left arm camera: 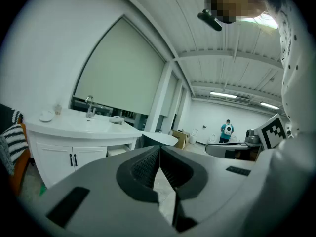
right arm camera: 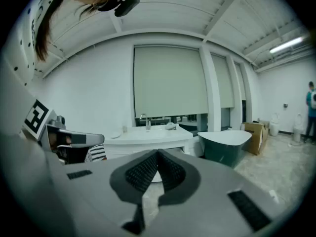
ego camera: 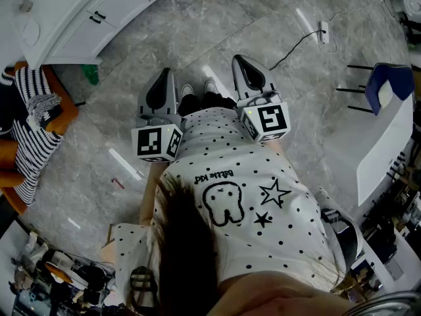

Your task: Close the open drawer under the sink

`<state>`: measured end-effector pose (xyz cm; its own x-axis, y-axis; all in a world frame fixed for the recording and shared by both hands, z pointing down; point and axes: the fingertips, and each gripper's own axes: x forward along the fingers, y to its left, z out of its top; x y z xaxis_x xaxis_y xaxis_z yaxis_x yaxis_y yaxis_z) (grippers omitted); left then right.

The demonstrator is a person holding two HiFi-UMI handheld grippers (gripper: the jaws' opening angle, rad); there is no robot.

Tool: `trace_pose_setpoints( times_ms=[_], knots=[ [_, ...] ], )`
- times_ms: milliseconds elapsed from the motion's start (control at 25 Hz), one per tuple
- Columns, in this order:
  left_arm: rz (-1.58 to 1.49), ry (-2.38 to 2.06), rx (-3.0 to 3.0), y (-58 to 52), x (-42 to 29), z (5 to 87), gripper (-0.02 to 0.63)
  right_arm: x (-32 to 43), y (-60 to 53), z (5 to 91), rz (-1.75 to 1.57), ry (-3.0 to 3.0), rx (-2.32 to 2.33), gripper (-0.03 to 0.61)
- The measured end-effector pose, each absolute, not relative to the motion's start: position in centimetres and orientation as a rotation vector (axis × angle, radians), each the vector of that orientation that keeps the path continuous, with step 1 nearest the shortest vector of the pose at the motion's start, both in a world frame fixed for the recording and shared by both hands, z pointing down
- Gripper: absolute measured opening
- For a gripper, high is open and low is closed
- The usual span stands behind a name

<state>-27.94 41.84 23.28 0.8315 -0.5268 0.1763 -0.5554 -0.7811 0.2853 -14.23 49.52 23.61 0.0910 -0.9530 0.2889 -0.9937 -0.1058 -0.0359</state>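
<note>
Fingers (left arm camera: 140, 169) meet on left gripper (left arm camera: 159, 149), right gripper (right arm camera: 158, 153).

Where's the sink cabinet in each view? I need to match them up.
Head view: sink cabinet, top-left corner.
Left gripper view: left of middle.
Right gripper view: centre.
Shared landmark: striped cloth beside the cabinet.

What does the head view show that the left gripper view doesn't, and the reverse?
Only the head view: the white power strip on its black cable, and the blue chair with black legs. Only the left gripper view: the chrome faucet and the pale roller blind behind it. Both: the white vanity cabinet with black door handles, the black-and-white striped cloth, and the left gripper, whose shut, empty jaws read clearly only in its own view.
</note>
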Motion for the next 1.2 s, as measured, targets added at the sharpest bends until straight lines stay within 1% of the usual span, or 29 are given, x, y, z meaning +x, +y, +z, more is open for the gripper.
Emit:
trace_pose_setpoints(
  times_ms=[520, 1200],
  knots=[
    [0.08, -0.853, 2.685, 42.9, -27.2, 22.7, 0.009, -13.3, 50.1, 23.8, 0.345, -2.016, 2.144, 0.012],
    [0.047, -0.922, 2.652, 46.3, -24.3, 23.8, 0.009, -9.6, 52.6, 23.8, 0.298, -2.114, 2.125, 0.012]
  ],
)
